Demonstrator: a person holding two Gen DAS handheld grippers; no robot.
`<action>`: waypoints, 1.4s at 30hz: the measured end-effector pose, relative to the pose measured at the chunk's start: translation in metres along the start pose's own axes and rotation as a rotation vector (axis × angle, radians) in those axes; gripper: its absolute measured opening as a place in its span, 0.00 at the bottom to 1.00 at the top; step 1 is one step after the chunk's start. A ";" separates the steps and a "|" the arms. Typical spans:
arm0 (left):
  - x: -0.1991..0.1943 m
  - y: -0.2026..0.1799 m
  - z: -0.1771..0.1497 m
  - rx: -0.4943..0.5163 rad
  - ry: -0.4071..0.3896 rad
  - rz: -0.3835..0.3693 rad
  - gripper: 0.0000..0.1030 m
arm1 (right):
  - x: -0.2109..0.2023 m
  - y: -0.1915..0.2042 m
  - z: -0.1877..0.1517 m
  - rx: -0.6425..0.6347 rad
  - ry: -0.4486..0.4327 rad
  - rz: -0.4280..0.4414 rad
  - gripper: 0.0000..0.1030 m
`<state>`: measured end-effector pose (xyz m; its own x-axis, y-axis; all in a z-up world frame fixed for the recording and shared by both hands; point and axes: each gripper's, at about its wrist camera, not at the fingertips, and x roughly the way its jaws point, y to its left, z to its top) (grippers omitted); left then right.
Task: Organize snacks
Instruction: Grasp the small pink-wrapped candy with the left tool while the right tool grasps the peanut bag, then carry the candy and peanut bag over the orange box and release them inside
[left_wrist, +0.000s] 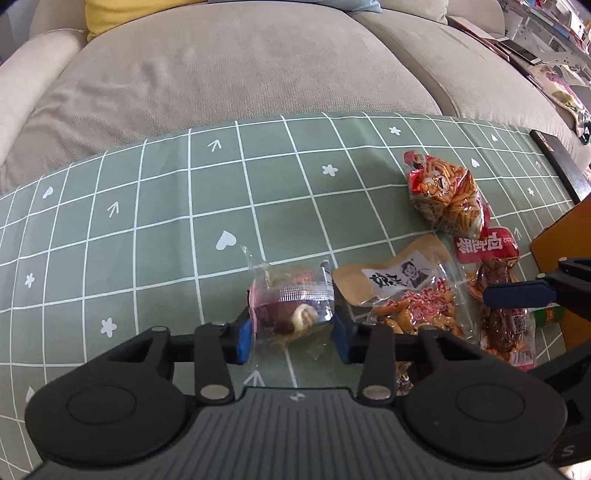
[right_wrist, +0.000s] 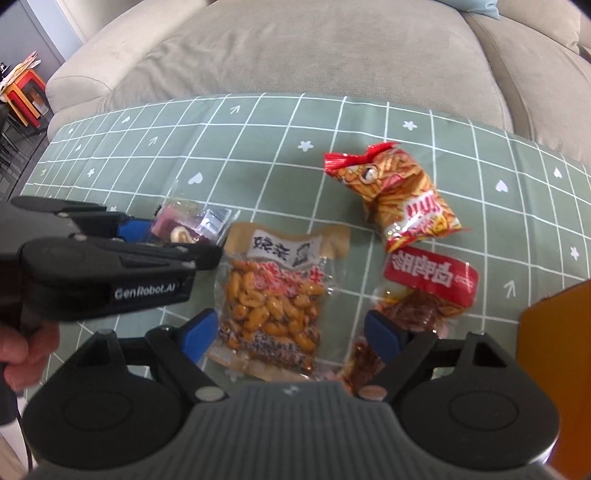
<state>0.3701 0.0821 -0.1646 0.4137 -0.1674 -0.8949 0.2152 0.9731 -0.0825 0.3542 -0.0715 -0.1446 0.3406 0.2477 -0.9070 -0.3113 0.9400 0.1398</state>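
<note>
My left gripper (left_wrist: 291, 325) pinches the clear-wrapped small snack (left_wrist: 290, 308) lying just left of the peanut bag (right_wrist: 275, 299), while my right gripper (right_wrist: 291, 332), jaws spread, straddles that bag, its long axis along my fingers.

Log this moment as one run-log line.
left gripper: shut on clear-wrapped pastry | right gripper: open over peanut pack | surface: green grid cloth
</note>
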 end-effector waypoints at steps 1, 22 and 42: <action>-0.002 0.001 -0.001 -0.004 -0.005 0.005 0.45 | 0.001 0.001 0.001 0.000 -0.004 -0.004 0.82; -0.040 0.025 -0.036 -0.027 0.022 0.136 0.44 | 0.023 0.022 0.007 0.030 0.025 -0.045 0.69; -0.095 -0.011 -0.085 -0.027 0.098 0.135 0.44 | -0.057 0.042 -0.030 -0.075 0.040 0.058 0.66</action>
<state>0.2528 0.1004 -0.1160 0.3482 -0.0200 -0.9372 0.1388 0.9899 0.0304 0.2951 -0.0537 -0.0987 0.2851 0.2905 -0.9134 -0.3953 0.9038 0.1641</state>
